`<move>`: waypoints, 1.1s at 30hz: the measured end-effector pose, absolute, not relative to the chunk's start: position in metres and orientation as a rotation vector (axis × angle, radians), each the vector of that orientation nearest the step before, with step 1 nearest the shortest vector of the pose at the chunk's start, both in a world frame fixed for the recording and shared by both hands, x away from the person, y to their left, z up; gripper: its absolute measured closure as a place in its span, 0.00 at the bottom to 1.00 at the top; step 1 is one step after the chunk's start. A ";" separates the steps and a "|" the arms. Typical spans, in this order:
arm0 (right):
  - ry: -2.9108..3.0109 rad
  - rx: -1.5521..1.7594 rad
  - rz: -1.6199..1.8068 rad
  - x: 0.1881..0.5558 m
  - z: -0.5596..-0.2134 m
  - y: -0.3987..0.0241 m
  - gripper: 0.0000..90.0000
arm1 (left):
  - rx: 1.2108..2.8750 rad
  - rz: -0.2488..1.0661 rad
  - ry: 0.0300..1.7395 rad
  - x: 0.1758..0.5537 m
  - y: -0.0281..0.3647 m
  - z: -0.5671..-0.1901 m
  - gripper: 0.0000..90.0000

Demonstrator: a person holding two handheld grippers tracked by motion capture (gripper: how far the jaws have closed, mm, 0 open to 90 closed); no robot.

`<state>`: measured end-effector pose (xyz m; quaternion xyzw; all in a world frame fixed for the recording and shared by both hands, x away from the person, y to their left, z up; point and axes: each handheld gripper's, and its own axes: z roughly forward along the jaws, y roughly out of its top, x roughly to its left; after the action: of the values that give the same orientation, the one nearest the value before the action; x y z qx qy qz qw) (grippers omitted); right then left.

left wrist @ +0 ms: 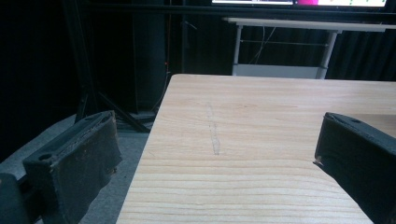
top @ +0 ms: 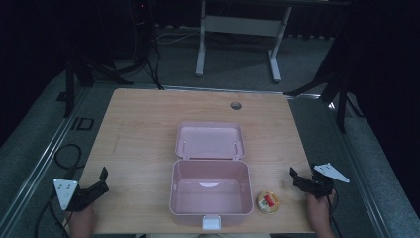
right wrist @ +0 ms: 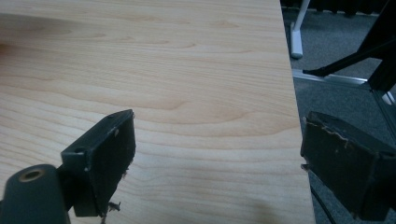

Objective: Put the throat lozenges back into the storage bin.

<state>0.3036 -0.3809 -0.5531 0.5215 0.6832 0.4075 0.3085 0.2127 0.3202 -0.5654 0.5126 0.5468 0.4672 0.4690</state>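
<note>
small round tin point(top: 268, 202) sits just right of open pink box point(top: 210, 191). right gripper point(top: 296, 177) nearest, jaws apart, empty; left gripper point(top: 103, 179) likewise. best approach: lower straight over tin, straddle rim, close gently.

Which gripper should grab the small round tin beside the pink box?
Right. The right gripper sits open just beside the round tin; the left gripper is across the pink box.

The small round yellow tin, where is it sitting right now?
In the high view, the small round yellow tin sits on the table near its front edge, just right of the open pink box, between the box and the right claw.
</note>
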 end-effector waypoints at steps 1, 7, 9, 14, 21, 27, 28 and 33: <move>1.853 1.370 1.114 0.305 -0.551 -0.383 0.11 | 1.256 1.146 1.342 0.213 0.320 -0.565 0.00; 2.047 1.315 1.083 0.307 -0.549 -0.383 0.11 | 1.256 1.143 1.349 0.213 0.320 -0.565 0.00; 2.108 1.309 1.078 0.306 -0.549 -0.384 0.11 | 1.257 1.144 1.349 0.213 0.320 -0.565 0.00; 2.289 1.278 1.019 0.303 -0.547 -0.389 0.11 | 1.257 1.145 1.351 0.213 0.320 -0.565 0.00; 2.473 1.173 0.870 0.300 -0.542 -0.386 0.11 | 1.258 1.145 1.349 0.213 0.320 -0.565 0.00; 2.612 1.098 0.752 0.299 -0.535 -0.383 0.11 | 1.257 1.144 1.350 0.213 0.320 -0.565 0.00; 2.647 1.083 0.713 0.300 -0.533 -0.382 0.11 | 1.257 1.144 1.350 0.213 0.320 -0.565 0.00; 2.761 1.013 0.593 0.299 -0.526 -0.377 0.11 | 1.257 1.145 1.350 0.213 0.320 -0.565 0.00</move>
<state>0.2993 -0.3772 -0.5261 0.3370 0.9179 0.1972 0.0707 0.2134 0.3199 -0.5652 0.5120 0.5500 0.4666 0.4665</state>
